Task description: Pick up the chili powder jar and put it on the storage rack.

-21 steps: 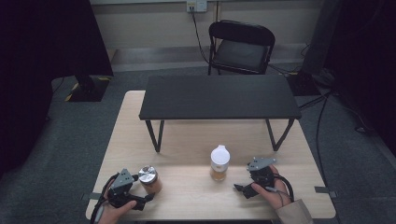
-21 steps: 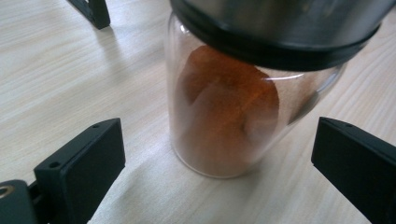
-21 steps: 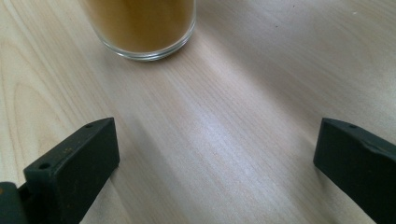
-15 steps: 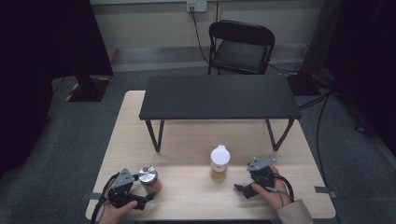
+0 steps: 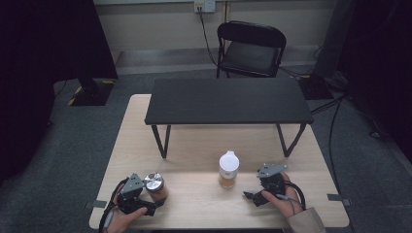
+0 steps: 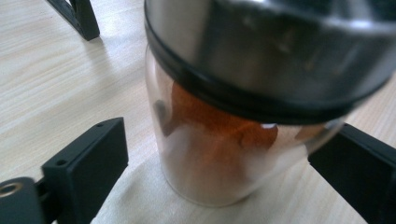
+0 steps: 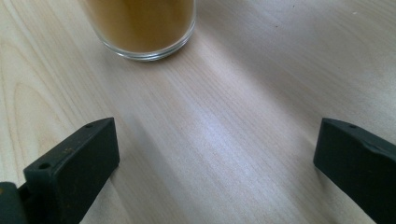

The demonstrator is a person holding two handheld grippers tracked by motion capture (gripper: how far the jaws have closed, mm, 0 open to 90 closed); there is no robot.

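- Your left gripper (image 5: pixel 145 201) has the spice jar (image 5: pixel 156 187) between its jaws; in the left gripper view the jar (image 6: pixel 233 140) stands upright on the table (image 6: pixel 56 84), with one jaw at either side of its glass body.
- On the left side of that view a sliver of table shows between jaw and glass, so that jaw is apart from the jar. On the right side the jaw tip sits right at the glass, but you cannot tell there whether it touches.
- The jaws stand wide and are not clamped: the jar rests on the table by itself, its steel lid well above the jaw tips and its red powder at jaw level.
- Your right gripper (image 5: pixel 252 196) has its jaws fully apart with nothing between them; in the right gripper view bare table (image 7: pixel 219 130) lies across the gap.
- The white-capped jar (image 5: pixel 228 170) stands ahead of the right jaws, well apart from them; in the right gripper view its glass base (image 7: pixel 144 28) with brown powder sits beyond the jaw on the left side, nearer that jaw than the other.
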